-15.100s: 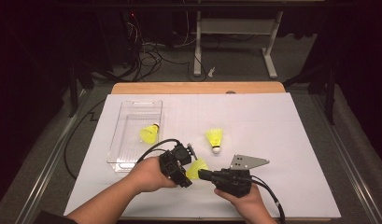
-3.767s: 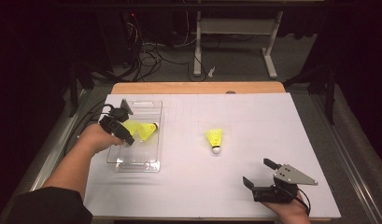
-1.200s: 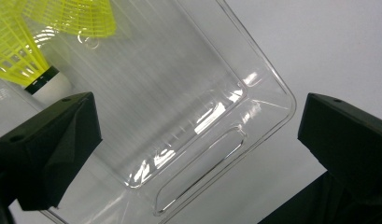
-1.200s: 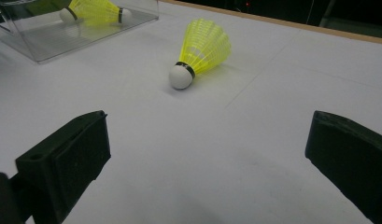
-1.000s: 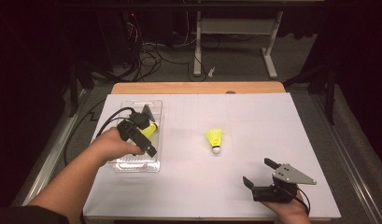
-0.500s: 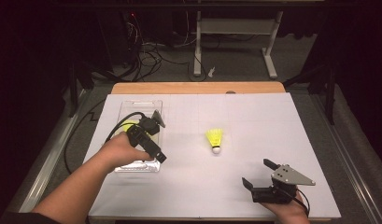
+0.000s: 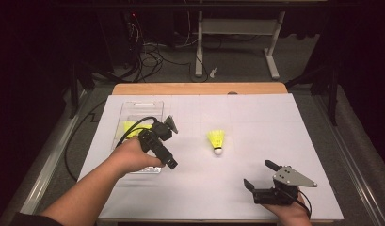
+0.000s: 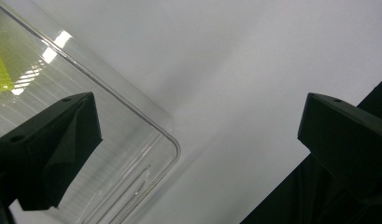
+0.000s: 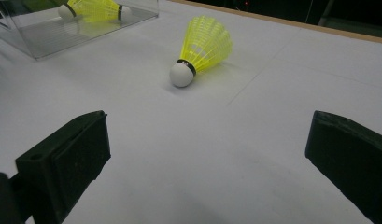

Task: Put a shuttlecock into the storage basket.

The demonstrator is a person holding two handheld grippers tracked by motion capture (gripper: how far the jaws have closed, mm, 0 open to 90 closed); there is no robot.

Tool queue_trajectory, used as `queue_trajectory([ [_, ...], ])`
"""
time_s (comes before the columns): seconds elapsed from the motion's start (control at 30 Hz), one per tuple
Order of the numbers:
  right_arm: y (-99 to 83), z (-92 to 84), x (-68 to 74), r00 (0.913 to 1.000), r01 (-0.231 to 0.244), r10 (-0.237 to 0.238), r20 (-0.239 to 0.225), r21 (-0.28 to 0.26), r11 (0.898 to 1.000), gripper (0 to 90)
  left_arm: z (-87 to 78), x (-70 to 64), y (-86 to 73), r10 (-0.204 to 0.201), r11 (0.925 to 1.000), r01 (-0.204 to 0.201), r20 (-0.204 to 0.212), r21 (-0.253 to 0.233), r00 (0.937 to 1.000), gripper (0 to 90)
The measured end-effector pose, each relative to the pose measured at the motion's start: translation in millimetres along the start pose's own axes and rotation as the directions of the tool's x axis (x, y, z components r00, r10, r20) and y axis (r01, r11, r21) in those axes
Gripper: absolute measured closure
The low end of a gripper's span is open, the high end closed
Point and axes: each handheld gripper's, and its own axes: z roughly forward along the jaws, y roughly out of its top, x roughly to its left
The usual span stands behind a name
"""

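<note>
A yellow shuttlecock (image 7: pixel 216 140) with a white cork lies on the white table cover, also visible ahead in the right gripper view (image 9: pixel 202 46). A clear plastic tray (image 7: pixel 132 107) at the left holds yellow shuttlecocks (image 7: pixel 129 127), which show in the right gripper view too (image 9: pixel 93 9). My left gripper (image 7: pixel 164 155) hangs open over the tray's near right corner (image 8: pixel 170 140), one jaw above the tray and one above the table, nothing between them (image 8: pixel 200 116). My right gripper (image 7: pixel 260 174) rests open near the front edge and faces the loose shuttlecock from a distance (image 9: pixel 209 135).
The white cover (image 7: pixel 256 117) spreads over a wooden table whose far edge (image 7: pixel 199 88) shows. A black cable (image 7: pixel 77 141) trails off the left side. Dark floor, cables and a desk frame (image 7: pixel 237 28) lie beyond.
My left gripper has come back from over the far part of the tray toward its near right corner, open and empty. The right gripper and the loose shuttlecock have not moved.
</note>
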Motion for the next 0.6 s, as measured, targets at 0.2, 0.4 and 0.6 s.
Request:
queue_trajectory([
  [0.2,2.6,3.2,0.8,0.9999,-0.014,0.014,0.006,-0.006,1.000,0.5,1.1,2.8,0.2,-0.003,1.0000,0.003,0.007,-0.003,1.0000,0.7],
  [0.4,11.2,11.3,-0.6,0.9991,-0.036,0.036,0.020,-0.018,0.999,0.4,0.4,4.8,-1.4,-0.004,1.0000,0.004,0.008,-0.004,1.0000,0.7],
  [0.6,19.3,16.4,-1.6,0.9991,-0.026,0.026,0.033,-0.011,1.000,0.4,-4.1,8.9,-4.8,-0.010,0.9999,0.010,0.009,-0.013,0.9999,0.7],
])
